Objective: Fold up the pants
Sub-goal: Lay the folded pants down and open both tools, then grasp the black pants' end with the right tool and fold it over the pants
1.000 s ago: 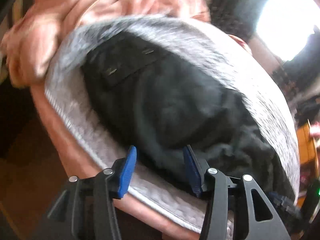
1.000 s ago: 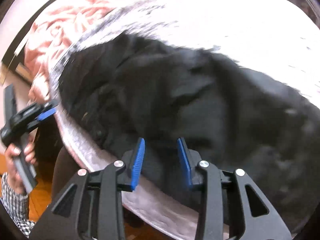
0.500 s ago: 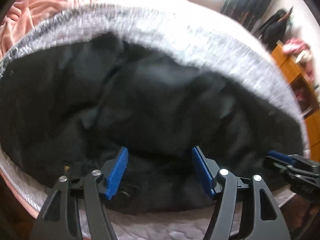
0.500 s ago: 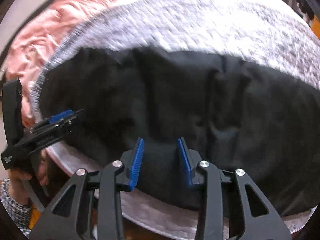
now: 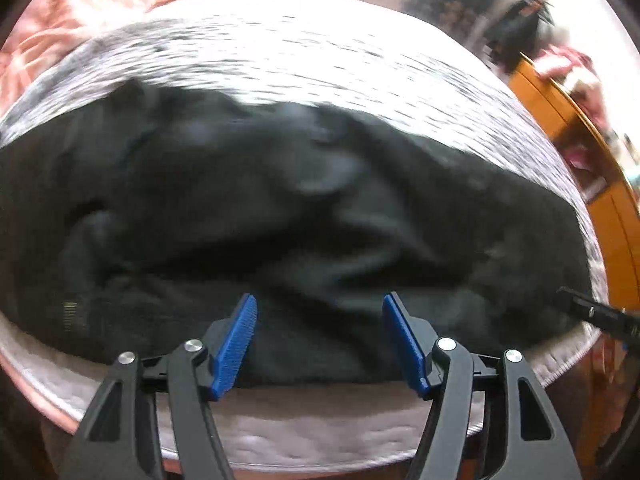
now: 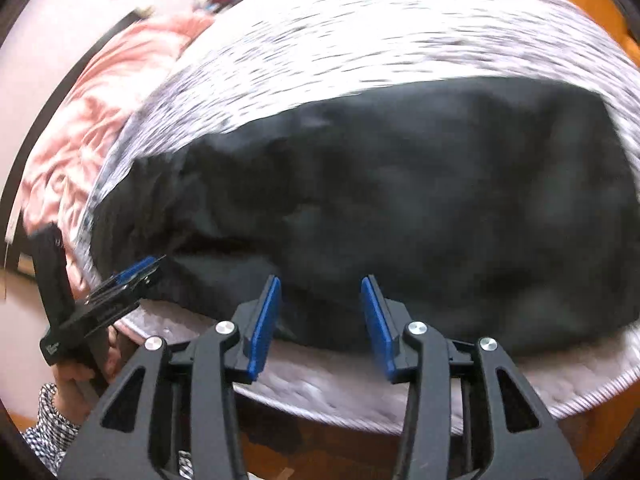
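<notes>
Black pants (image 5: 280, 216) lie crumpled across a grey-white knit blanket (image 5: 320, 68) on a bed; they also fill the right wrist view (image 6: 400, 200). My left gripper (image 5: 320, 340) is open and empty, its blue pads just above the pants' near edge. My right gripper (image 6: 320, 320) is open and empty over the near edge further right. The left gripper also shows in the right wrist view (image 6: 120, 280), at the pants' left end. The tip of the right gripper shows at the right edge of the left wrist view (image 5: 600, 316).
A pink quilt (image 6: 80, 128) lies bunched at the far left of the bed. Orange wooden furniture (image 5: 592, 160) stands to the right. The blanket's hemmed edge (image 6: 580, 396) runs along the near side of the bed, with dark floor below.
Both grippers have swung over the pants and lowered toward the near edge. The left gripper's jaws have opened wider. The views have shifted right, showing the wooden furniture.
</notes>
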